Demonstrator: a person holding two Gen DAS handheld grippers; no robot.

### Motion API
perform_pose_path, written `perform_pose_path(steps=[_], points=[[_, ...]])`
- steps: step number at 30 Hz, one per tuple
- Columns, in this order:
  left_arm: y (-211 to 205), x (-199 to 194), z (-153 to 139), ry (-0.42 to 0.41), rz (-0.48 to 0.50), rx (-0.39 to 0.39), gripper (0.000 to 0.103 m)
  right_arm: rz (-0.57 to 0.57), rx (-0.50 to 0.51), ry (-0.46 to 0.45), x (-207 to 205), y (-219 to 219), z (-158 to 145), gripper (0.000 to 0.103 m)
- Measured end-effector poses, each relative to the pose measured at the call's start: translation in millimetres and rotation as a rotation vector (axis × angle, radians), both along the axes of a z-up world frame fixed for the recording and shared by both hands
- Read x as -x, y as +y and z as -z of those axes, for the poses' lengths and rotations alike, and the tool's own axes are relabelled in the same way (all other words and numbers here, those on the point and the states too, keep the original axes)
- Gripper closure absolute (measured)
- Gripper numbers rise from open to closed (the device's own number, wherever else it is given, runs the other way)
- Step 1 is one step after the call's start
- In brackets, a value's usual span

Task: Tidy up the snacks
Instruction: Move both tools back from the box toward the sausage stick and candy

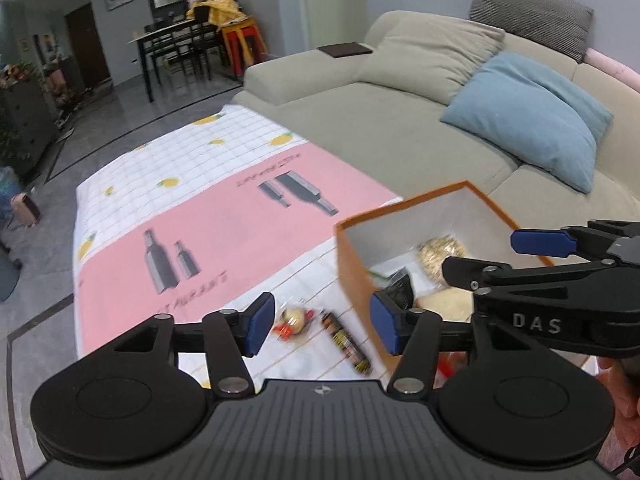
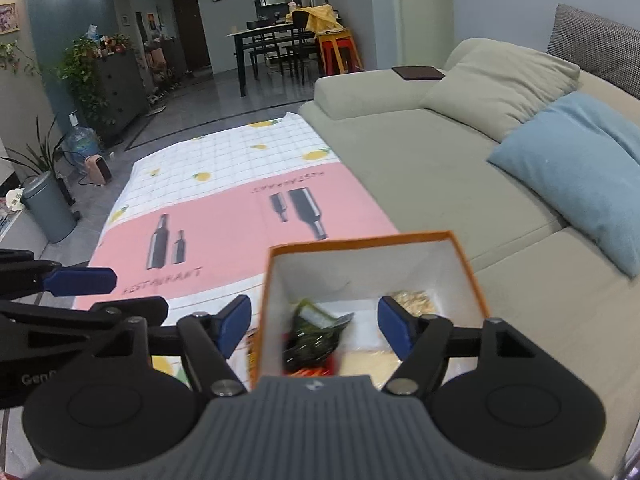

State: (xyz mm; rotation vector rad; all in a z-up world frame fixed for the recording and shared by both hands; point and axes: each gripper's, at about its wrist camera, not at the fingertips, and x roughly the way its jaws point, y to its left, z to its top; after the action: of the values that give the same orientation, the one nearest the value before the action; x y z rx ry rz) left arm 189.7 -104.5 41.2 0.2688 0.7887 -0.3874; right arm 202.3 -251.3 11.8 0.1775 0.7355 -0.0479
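1. Table (image 1: 208, 216): cloth-covered, and the cloth could drag if my tongs snag it.
2. Box (image 2: 472, 276): orange, open, at the table's near right corner beside the sofa. A knock on its wall could tip it off the edge.
3. Right tongs (image 2: 314, 326): spread, empty, over the box; a low pass could crush the dark packet (image 2: 310, 334) inside.
4. Left tongs (image 1: 322, 326): spread, empty, above two loose snacks.
5. Stick (image 1: 346, 342): dark, touching the box's outer wall, so a pad may catch the wall.
6. Candy (image 1: 292, 320): wrapped, just beside the stick; it may slip aside.
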Motion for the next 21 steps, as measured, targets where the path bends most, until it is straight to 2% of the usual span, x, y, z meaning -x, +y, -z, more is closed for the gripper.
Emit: perform_pose_path(steps=[5, 10, 14, 21], points=[[34, 19, 9, -0.010, -0.055, -0.038, 0.038, -0.017, -0.031, -0.015, 20, 29, 2, 0.033], [65, 34, 29, 0.031, -0.121, -0.040, 0.038, -0.039, -0.048, -0.003, 35, 58, 13, 0.033], [80, 44, 47, 0.025, -0.153, -0.078, 0.038, -0.073, -0.029, 0.004, 45, 83, 26, 0.033], [100, 42, 75, 0.067, -0.152, -0.083, 0.038, -0.160, 0.024, 0.039, 45, 113, 49, 0.034]])
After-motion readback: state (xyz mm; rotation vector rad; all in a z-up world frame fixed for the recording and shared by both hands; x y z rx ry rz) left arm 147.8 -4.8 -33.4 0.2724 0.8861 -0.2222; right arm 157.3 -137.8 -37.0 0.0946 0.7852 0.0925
